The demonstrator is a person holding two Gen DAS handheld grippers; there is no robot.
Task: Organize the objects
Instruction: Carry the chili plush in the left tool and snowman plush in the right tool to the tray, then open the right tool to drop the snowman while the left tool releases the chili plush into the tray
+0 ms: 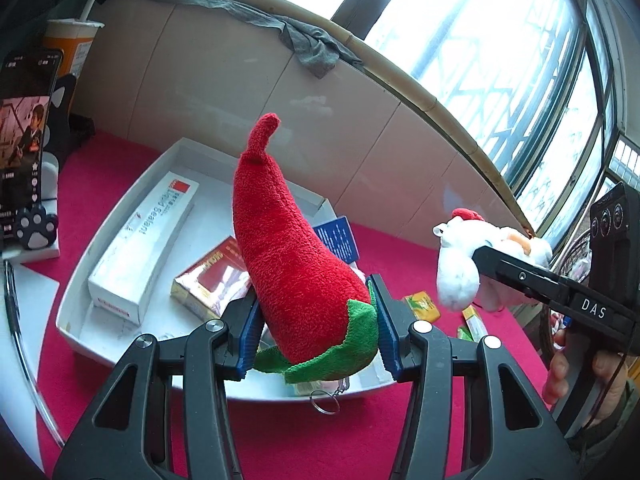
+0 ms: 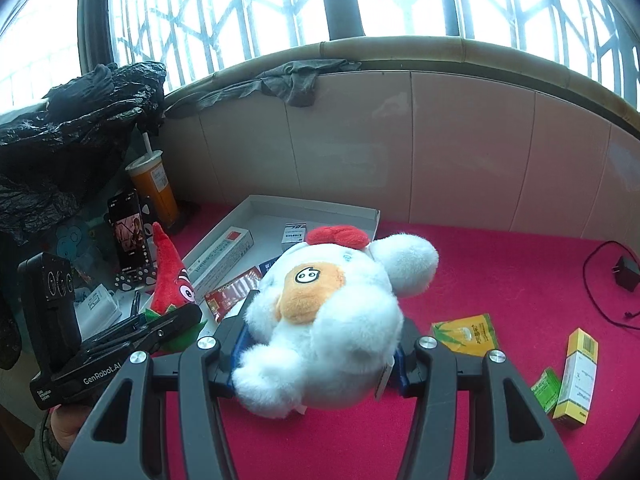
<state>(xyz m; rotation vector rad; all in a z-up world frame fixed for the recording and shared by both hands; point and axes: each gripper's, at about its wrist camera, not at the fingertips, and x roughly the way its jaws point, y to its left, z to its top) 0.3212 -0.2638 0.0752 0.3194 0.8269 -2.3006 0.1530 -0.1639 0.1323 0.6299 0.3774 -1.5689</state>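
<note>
You hold a plush toy in each gripper above the red tabletop [image 2: 500, 272], likely carrying both toward the white tray [image 1: 76, 312] that already collects boxes. Your left gripper [image 1: 316, 320] has its fingers [image 1: 386, 320] partly spread, pinching the red chili plush [image 1: 288, 256] at its green base. Your right gripper [image 2: 320, 356] squeezes the white chicken plush [image 2: 332, 320] by its body, lifted clear of the loose packets [image 2: 466, 334]

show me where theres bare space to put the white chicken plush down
Bare red cloth runs between the white tray and the black adapter, back to the tiled wall. Near the yellow packet and yellow box it is crowded. The tray's near half is filled; only its far end by the long white box shows bare floor.
</note>
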